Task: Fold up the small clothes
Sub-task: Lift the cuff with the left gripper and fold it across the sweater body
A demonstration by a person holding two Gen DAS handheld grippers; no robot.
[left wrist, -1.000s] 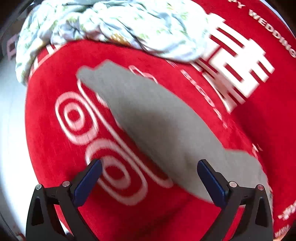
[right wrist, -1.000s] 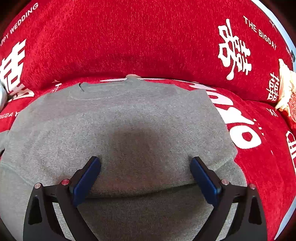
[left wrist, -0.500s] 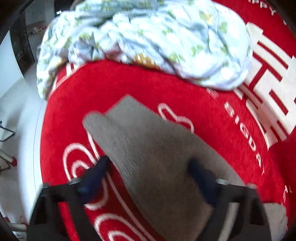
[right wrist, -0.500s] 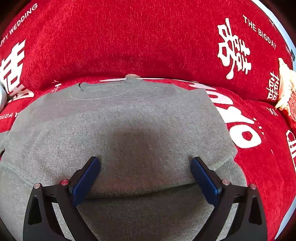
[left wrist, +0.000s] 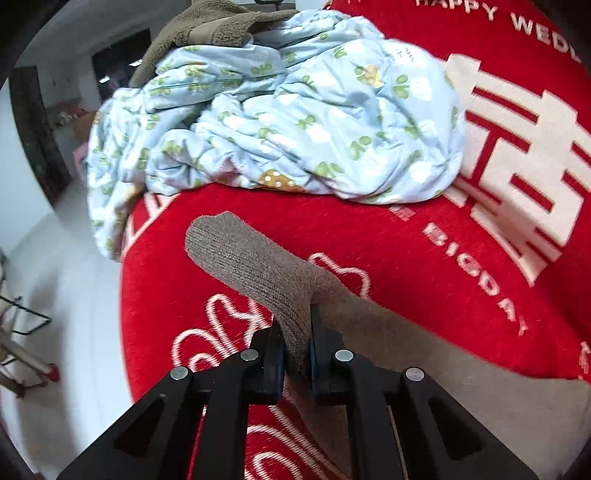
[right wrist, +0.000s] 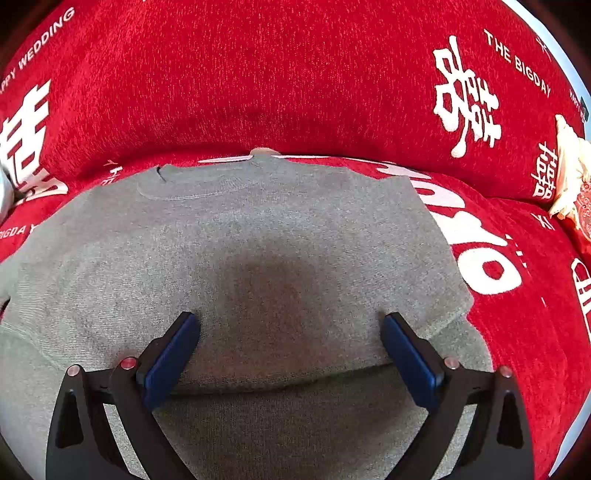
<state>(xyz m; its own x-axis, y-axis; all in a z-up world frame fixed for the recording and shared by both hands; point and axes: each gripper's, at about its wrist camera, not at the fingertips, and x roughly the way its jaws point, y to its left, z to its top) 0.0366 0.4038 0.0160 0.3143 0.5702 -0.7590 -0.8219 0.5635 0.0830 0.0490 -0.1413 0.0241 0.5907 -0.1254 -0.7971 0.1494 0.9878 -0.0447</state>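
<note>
A grey knit sweater (right wrist: 258, 258) lies flat on the red sofa seat, neckline toward the backrest, with its right sleeve folded in over the body. My right gripper (right wrist: 290, 354) is open and hovers just above the sweater's middle, holding nothing. In the left wrist view my left gripper (left wrist: 296, 345) is shut on the sweater's left sleeve (left wrist: 255, 266) near the cuff; the cuff end sticks out beyond the fingers above the seat.
A crumpled light-blue floral quilt (left wrist: 280, 122) with a brown fleece garment (left wrist: 207, 26) on top lies at the sofa's left end. The red sofa cover (right wrist: 258, 85) has white lettering. A cream cushion (right wrist: 570, 177) sits far right. The white floor (left wrist: 55, 295) lies beyond the seat's left edge.
My left gripper moved out along the sleeve toward its cuff and closed on it. The right gripper and the sweater body have not moved.
</note>
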